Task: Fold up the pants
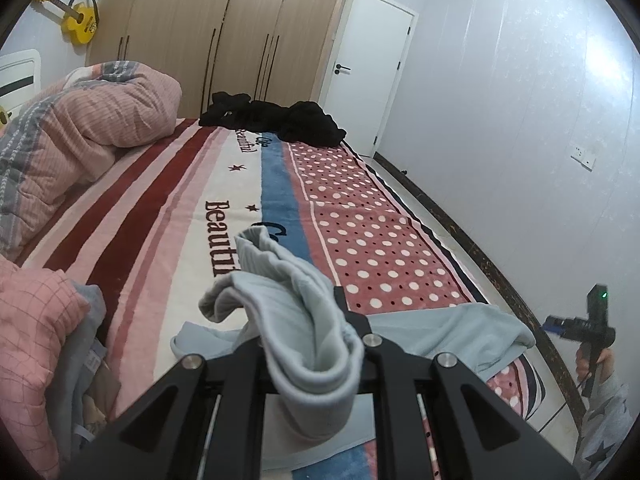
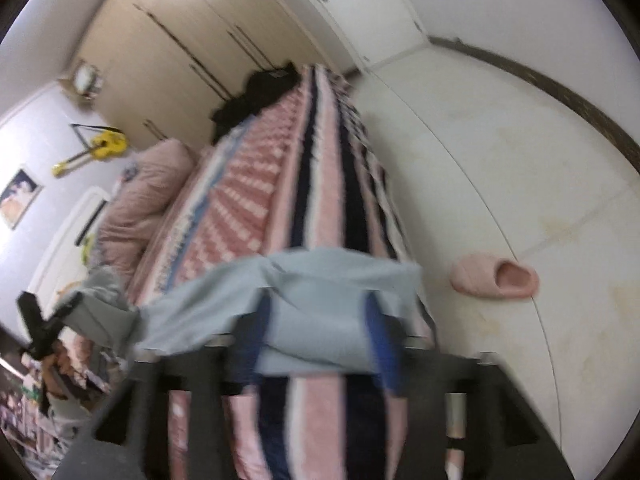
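Light blue pants (image 1: 288,280) lie at the near end of the bed. My left gripper (image 1: 308,324) is shut on a bunched, ribbed part of them and holds it up off the blanket. The rest of the pants (image 1: 456,328) trails right toward the bed's edge. A hand holds my right gripper (image 1: 556,326) out there, beyond the edge. The right wrist view is blurred. In it my right gripper (image 2: 318,320) stands open, its blue fingers (image 2: 378,332) wide apart, with the pants (image 2: 320,276) spread flat between them. My left gripper (image 2: 60,312) shows at far left with cloth in it.
The bed carries a striped and dotted blanket (image 1: 360,220). A pink duvet (image 1: 92,132) is heaped at the left and black clothes (image 1: 276,118) lie at the far end. A pink slipper (image 2: 494,278) sits on the floor beside the bed. Wardrobe (image 1: 224,32) and door (image 1: 368,64) stand behind.
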A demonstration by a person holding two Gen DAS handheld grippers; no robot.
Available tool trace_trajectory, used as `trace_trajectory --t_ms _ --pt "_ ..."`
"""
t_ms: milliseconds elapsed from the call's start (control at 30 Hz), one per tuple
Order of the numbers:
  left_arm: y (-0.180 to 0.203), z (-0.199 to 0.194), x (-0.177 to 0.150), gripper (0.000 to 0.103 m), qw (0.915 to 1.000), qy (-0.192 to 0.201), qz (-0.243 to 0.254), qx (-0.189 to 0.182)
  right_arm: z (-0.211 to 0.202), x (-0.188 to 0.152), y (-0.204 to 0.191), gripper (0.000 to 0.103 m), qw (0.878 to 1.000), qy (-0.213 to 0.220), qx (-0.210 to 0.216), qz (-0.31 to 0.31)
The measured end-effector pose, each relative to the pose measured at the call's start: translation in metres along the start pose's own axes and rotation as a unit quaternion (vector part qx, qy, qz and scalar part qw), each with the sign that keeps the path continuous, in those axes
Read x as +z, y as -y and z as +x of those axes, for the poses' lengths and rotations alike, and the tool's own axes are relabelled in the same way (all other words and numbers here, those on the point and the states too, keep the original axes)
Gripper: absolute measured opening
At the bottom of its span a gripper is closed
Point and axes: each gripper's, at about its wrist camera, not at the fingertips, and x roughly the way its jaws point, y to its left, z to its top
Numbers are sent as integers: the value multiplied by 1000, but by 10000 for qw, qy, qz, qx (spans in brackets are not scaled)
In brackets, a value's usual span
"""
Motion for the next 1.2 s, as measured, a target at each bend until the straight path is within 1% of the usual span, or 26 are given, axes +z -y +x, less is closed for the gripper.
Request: trace_trajectory --t_ms 67,133,200,267,300,367,400,500,533,567,667,700,733,800,867,900,933,1200 --pt "1 2 0 9 10000 -27 7 4 12 -12 19 59 9992 -234 158 299" --pt "2 4 1 9 10000 -50 3 11 23 -21 31 60 9982 -326 236 450" --pt "3 6 1 9 10000 -75 0 14 30 -27 36 60 9970 -278 504 510" --pt "5 8 1 9 9999 -101 13 26 33 -28 34 60 9945 -125 890 529" --pt "5 9 2 9 9999 -108 14 33 33 -28 30 60 9943 -55 938 494" --pt "6 11 3 9 9999 -120 17 40 33 -25 22 57 9943 75 994 368" --pt "7 11 3 9 9999 -123 20 45 33 -25 17 53 9941 118 1027 343" --pt "8 13 2 9 9999 -146 32 56 34 -19 8 52 9942 253 1014 236" --pt "9 13 2 9 9999 -155 38 59 35 -18 6 48 9946 274 980 219" --pt "9 14 2 9 9998 -160 43 62 36 -16 5 46 9951 301 912 228" --pt "9 15 2 9 9998 -166 45 64 38 -13 4 46 9967 451 627 265" --pt "10 15 2 9 9998 -170 49 68 38 -12 4 46 9962 520 641 290" --pt "10 15 2 9 9998 -168 51 68 38 -11 5 46 9954 522 742 304" --pt "9 15 2 9 9998 -165 54 68 40 -10 4 45 9944 379 946 278" --pt "9 15 2 9 9998 -164 41 62 40 -11 -1 29 9948 262 973 152" --pt "10 15 2 9 9998 -168 41 66 40 -11 -3 13 9954 223 924 109" --pt "10 15 2 9 9998 -170 40 66 39 -12 -5 6 9962 218 832 106" --pt "10 14 1 9 9999 -155 45 38 -1 -5 -13 3 9971 723 214 88"
